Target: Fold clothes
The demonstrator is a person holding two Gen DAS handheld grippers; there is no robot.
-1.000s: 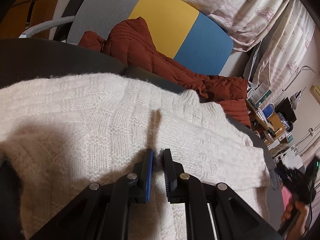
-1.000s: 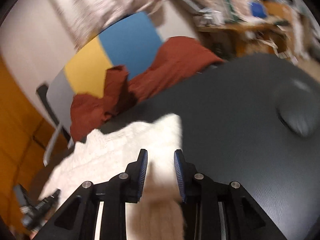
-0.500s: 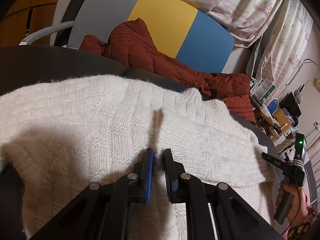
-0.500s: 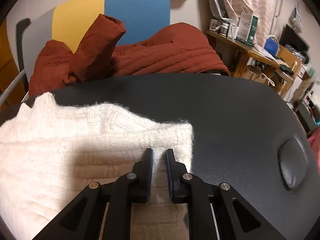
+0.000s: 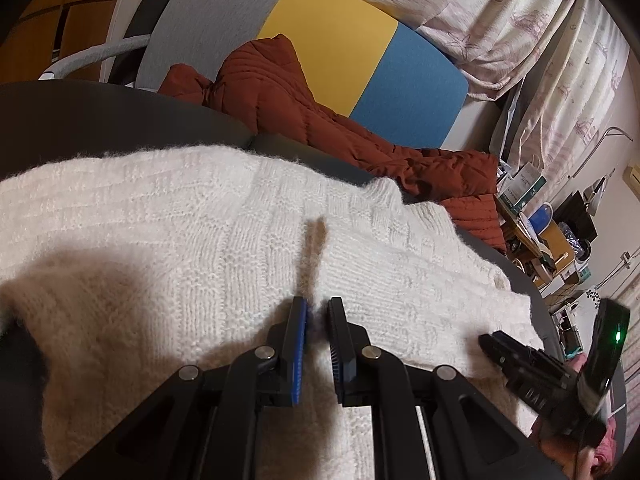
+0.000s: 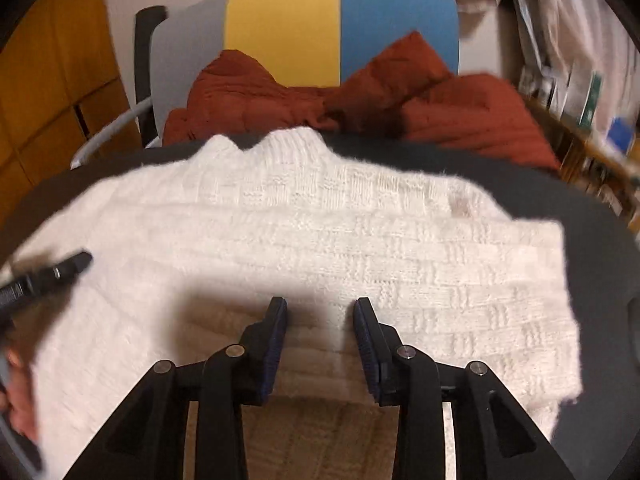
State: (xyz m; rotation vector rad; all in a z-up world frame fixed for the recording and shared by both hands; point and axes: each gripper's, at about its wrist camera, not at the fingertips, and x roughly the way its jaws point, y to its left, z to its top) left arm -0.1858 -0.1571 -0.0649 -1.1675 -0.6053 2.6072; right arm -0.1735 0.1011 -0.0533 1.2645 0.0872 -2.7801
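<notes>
A white knitted sweater (image 5: 168, 240) lies spread on a dark round table (image 5: 80, 120), collar at the far edge. It also fills the right wrist view (image 6: 320, 240). My left gripper (image 5: 318, 312) is nearly closed, its jaws pinching a ridge of the sweater's knit. My right gripper (image 6: 320, 312) is open and empty, just above the sweater's near middle. The right gripper's tip shows in the left wrist view (image 5: 520, 360), and the left gripper's tip shows in the right wrist view (image 6: 60, 272).
A rust-red quilted jacket (image 5: 320, 120) lies on a grey, yellow and blue chair (image 5: 332, 36) behind the table. Curtains (image 5: 540, 60) and a cluttered desk (image 5: 540, 232) stand at the right. Bare table (image 6: 600, 220) shows to the right of the sweater.
My right gripper has opened, let go of the sweater's edge and drawn back over its middle. My left gripper has kept its pinch and barely moved.
</notes>
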